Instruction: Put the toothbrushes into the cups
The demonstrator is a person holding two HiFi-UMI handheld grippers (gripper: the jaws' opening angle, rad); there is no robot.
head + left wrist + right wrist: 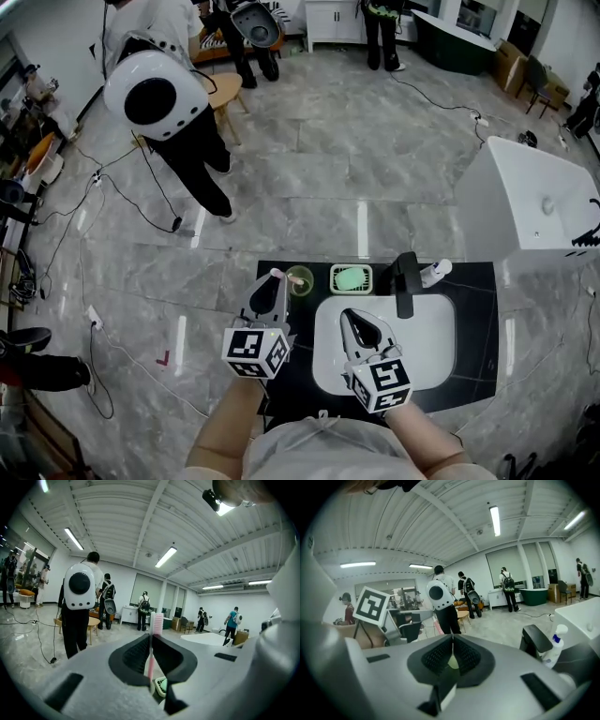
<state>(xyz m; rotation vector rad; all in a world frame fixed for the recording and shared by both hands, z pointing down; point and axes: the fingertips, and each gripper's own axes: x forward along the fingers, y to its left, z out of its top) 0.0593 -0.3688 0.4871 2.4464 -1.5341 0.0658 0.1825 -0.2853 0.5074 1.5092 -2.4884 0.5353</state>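
Left gripper, clamped on an upright pink toothbrush, should lower it handle-first into the green cup beside its tips; right gripper closed, empty.

Bright, even indoor light from ceiling tube lamps. Pale reflected streaks on glossy floor. Soft, short shadows. Strong fisheye bending and black vignetted corners in the 2 gripper views. Nearest foreground slightly soft, background sharp.

My grey left gripper and grey right gripper, at lower centre of the frame, have black ribbed jaws and black-and-white marker cubes. I wear a pale cloth shirt.
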